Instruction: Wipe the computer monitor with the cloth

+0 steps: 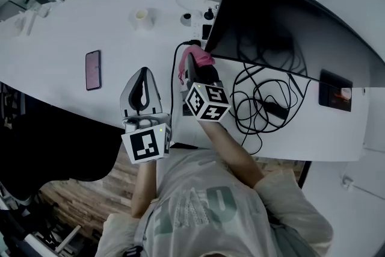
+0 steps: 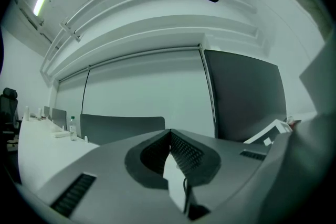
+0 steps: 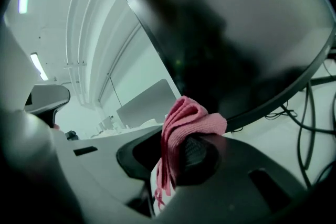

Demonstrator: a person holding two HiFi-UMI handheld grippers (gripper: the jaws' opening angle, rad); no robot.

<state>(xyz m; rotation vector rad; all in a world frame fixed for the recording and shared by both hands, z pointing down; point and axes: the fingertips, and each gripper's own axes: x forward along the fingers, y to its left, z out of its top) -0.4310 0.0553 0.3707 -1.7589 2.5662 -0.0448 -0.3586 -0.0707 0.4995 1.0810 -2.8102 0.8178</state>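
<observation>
A dark computer monitor (image 1: 283,27) stands tilted on the white desk (image 1: 60,63), its screen off. My right gripper (image 1: 197,63) is shut on a folded pink cloth (image 1: 202,59), held just below the monitor's lower left corner. In the right gripper view the pink cloth (image 3: 181,123) bulges out of the jaws right under the monitor (image 3: 241,23) bottom edge. My left gripper (image 1: 143,82) hovers to the left over the desk edge, jaws together with nothing between them. The left gripper (image 2: 169,139) points at a far wall and a grey panel.
A tangle of black cables (image 1: 264,102) lies on the desk under the monitor. A phone (image 1: 93,69) lies at the left, a small white cup (image 1: 142,19) behind it. A dark tablet (image 1: 335,91) sits at the right. A black chair (image 1: 54,147) stands below the desk.
</observation>
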